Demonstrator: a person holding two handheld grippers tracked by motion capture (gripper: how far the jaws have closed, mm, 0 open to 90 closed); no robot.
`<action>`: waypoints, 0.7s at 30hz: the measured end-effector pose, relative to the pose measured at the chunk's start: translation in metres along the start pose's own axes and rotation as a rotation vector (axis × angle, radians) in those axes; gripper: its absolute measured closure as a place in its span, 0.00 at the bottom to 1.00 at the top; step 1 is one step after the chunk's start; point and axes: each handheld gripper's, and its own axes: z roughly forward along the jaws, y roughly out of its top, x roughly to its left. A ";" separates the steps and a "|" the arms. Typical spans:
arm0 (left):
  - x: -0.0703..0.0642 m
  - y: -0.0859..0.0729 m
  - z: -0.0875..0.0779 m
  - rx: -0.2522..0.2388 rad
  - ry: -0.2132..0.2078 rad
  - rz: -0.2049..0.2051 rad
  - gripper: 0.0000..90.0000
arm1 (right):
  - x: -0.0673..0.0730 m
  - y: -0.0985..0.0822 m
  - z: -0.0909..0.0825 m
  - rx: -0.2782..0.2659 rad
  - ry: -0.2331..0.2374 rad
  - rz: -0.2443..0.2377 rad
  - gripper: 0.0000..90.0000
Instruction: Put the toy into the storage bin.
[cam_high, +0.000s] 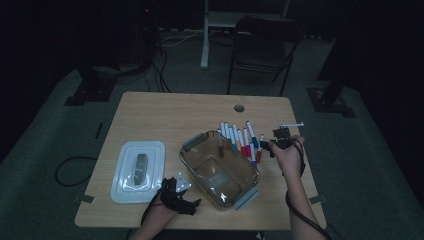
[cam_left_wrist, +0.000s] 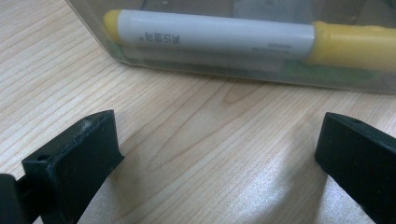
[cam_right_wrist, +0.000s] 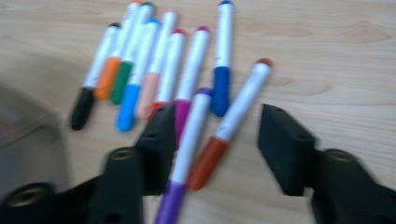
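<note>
A clear plastic container (cam_high: 186, 161) stands in the middle of the wooden table (cam_high: 165, 112). Several coloured markers (cam_high: 241, 139) lie side by side just right of it. My right gripper (cam_high: 267, 146) is low over the right end of that row. In the right gripper view its jaws (cam_right_wrist: 215, 140) stand apart around a purple-capped marker (cam_right_wrist: 189, 140) and a red-capped marker (cam_right_wrist: 233, 116), and neither pad presses on them. My left gripper (cam_high: 184, 196) rests at the container's near left corner, open (cam_left_wrist: 215, 154) with bare wood between its jaws. A yellow-capped marker (cam_left_wrist: 233, 37) lies inside the container wall (cam_left_wrist: 327, 81).
The container's white lid (cam_high: 138, 171) lies flat at the left of the table. A round cable hole (cam_high: 239, 108) is near the far edge. A folding chair (cam_high: 262, 45) and stand legs are on the floor beyond. The container's edge (cam_right_wrist: 28, 140) sits just left of the right gripper.
</note>
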 end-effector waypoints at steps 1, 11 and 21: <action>0.000 0.000 0.000 0.000 0.000 0.000 0.00 | -0.003 -0.001 0.004 -0.010 -0.020 0.014 0.58; 0.000 0.000 0.000 -0.001 0.000 0.000 0.00 | -0.007 -0.006 0.040 0.044 -0.047 0.083 0.66; 0.000 0.000 0.000 -0.001 0.000 -0.001 0.00 | -0.009 -0.006 0.058 0.101 -0.103 0.109 0.71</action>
